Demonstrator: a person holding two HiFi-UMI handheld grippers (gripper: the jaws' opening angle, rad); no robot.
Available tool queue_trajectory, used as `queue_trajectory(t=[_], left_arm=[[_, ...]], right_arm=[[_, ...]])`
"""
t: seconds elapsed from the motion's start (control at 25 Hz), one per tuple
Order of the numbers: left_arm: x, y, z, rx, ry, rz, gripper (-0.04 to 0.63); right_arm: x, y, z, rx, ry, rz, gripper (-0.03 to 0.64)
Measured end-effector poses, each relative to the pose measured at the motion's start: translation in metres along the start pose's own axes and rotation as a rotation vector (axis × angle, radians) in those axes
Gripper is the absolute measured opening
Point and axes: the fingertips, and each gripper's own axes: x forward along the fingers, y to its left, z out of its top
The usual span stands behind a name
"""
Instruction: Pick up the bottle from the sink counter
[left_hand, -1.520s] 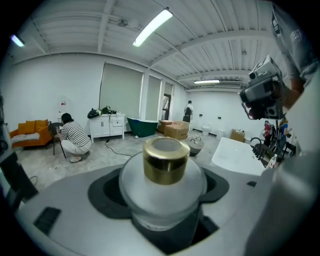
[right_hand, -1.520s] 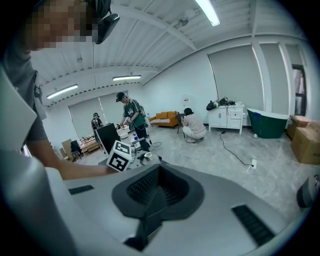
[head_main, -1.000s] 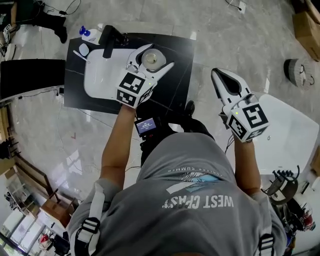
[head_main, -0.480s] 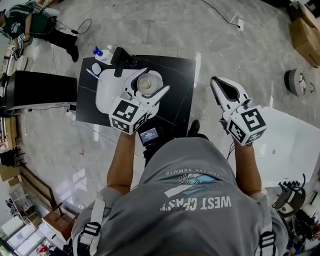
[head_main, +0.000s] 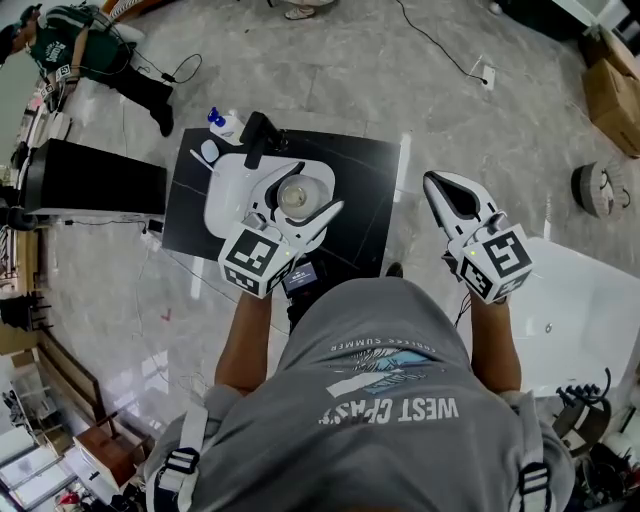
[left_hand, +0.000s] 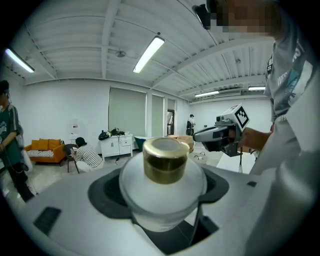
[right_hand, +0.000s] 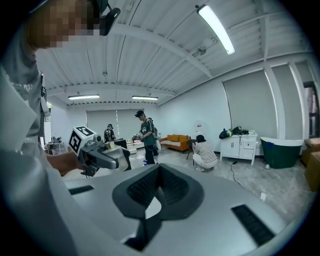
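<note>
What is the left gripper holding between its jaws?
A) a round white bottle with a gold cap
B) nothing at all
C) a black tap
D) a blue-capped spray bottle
A: in the left gripper view the gold-capped bottle sits clamped between the jaws of the left gripper.

I log a polished grey stone floor (head_main: 480, 120), glossy with reflections. Overhead, a white ribbed ceiling (left_hand: 70, 30) carries lit strip lights (left_hand: 149, 52). The walls (left_hand: 65, 110) are plain white. Along the far wall stand 1 orange sofa (left_hand: 46, 146) and 1 white cabinet (left_hand: 116, 145), with 1 dark green tub (right_hand: 282, 150) beside the cabinet. Cardboard boxes (head_main: 612, 60) sit at the floor's edge.
</note>
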Motion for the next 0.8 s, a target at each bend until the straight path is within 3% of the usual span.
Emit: queue_trajectory(t=[0.8], left_arm=[[0.001, 0.01, -0.005, -0.005, 0.004, 0.014, 0.344]], right_arm=[[0.015, -0.001, 0.008, -0.028, 0.01, 0.022, 0.0]])
